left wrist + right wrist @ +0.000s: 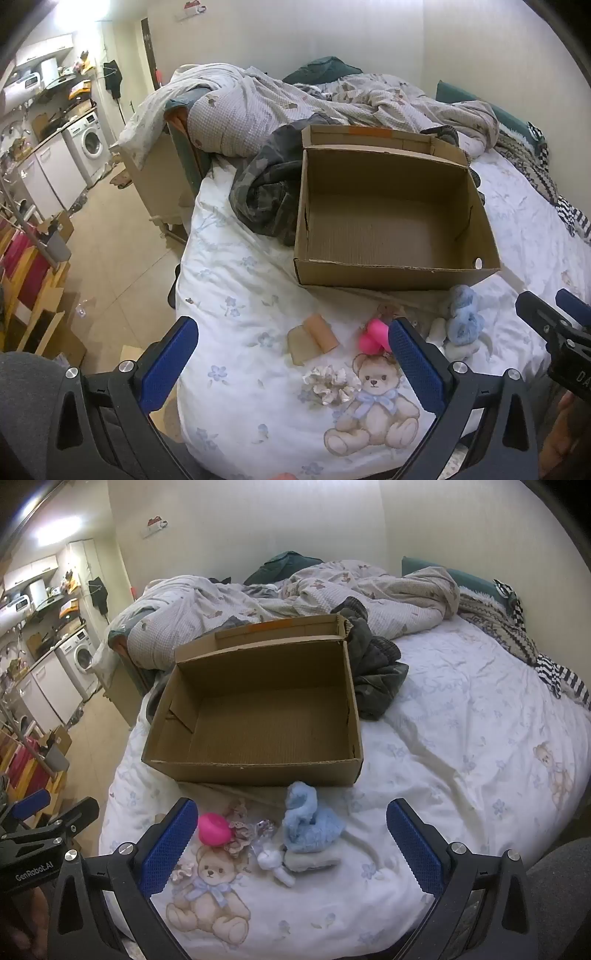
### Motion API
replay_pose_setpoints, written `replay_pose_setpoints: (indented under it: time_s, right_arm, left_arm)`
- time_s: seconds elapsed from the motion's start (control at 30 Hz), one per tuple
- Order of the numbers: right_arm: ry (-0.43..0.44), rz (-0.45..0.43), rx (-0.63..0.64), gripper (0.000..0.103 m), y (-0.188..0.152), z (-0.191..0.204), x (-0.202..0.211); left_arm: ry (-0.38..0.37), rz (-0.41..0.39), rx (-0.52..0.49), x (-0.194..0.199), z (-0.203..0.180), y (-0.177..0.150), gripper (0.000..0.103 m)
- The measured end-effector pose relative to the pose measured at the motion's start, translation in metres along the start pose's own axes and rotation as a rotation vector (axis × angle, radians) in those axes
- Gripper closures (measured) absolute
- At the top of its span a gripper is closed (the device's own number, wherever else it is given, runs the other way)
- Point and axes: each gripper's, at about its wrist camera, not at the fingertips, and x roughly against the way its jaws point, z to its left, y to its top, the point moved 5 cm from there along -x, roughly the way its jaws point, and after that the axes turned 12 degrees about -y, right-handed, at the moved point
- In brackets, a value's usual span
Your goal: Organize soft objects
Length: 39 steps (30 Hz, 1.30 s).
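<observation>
Nearby, the cardboard box (255, 709) lies lengthwise across the bed, mouth up, both tongs (291, 354) (288, 834) wide open, empty.

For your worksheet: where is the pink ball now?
In both views, the pink ball lies on the sheet before the box, left of the blue sock.

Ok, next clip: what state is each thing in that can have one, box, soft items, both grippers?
cardboard box: open, empty
pink item: on the bed, outside the box
blue fluffy item: on the bed, outside the box
cream scrunchie: on the bed, untouched
left gripper: open, holding nothing
right gripper: open, holding nothing
</observation>
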Motion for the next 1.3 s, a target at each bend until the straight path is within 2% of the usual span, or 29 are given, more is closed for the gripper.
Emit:
replay_pose_setpoints:
  time_s: [1.3]
  right_arm:
    - [0.0,-0.007,0.001,0.0,0.0009,-0.0019,0.0019]
  left_arm:
    - [0.03,-0.01,-0.018,0.0008,-0.0003,0.0011,0.0]
